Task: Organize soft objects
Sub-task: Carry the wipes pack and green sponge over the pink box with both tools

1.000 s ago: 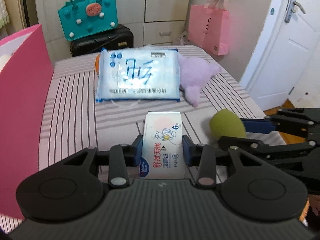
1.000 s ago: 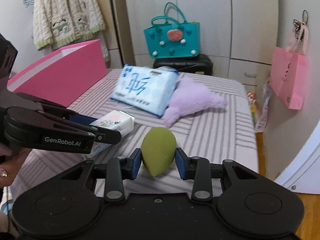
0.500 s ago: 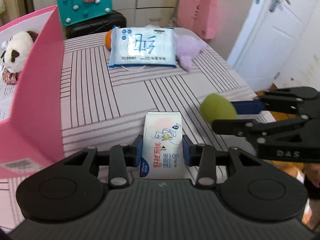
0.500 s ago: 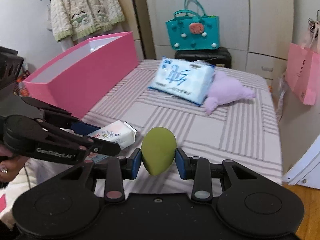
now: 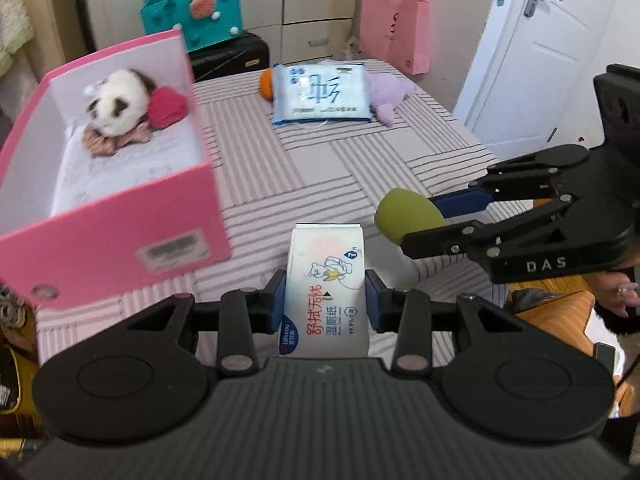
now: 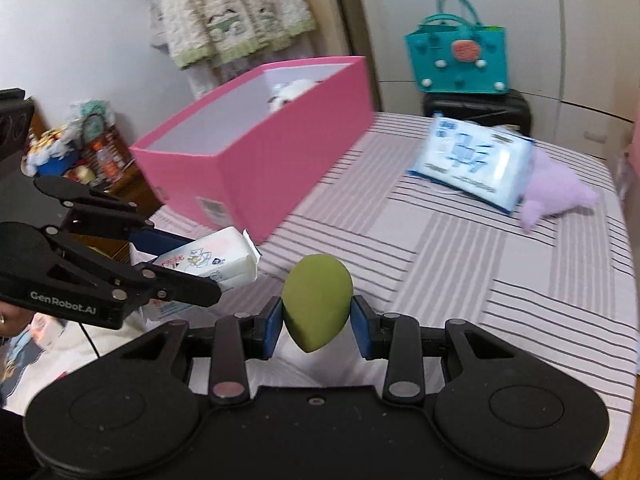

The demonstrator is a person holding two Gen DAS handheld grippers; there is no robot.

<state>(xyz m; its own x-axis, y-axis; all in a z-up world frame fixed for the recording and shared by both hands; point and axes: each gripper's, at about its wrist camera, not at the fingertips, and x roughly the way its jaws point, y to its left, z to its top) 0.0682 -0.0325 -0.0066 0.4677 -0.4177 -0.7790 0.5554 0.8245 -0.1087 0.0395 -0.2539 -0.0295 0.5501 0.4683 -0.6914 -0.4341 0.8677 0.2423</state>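
Left gripper (image 5: 326,306): tilted down over the near edge of the striped bed (image 5: 320,168); blue pads (image 5: 277,304) pressed on both long sides of a white wet-wipe pack (image 5: 326,286), held lengthwise and clear of the cover.
Right gripper (image 6: 317,322): also tilted down, just right of the left gripper; pads (image 6: 362,330) closed on a green egg-shaped sponge (image 6: 317,306), narrow end toward the camera.
Hands: only fingers (image 5: 622,294) behind the right gripper's body and a fingertip at the left edge of the right wrist view show.
Pink storage box (image 5: 120,236): ahead and left of the left gripper, open top; inside lie a panda plush (image 5: 114,106), a red plush heart (image 5: 168,106) and a patterned bow (image 5: 116,142).
Far items: large blue tissue pack (image 5: 320,94) well ahead of both grippers, a purple plush (image 5: 390,94) touching its right side, an orange item (image 5: 266,84) at its left edge.
Change from one second ago: the left wrist view then showed only the box's outer wall at its left edge; it now looks into the box, and the tissue pack sits farther off. In the right wrist view the box is nearer and more central. Both grips unchanged.
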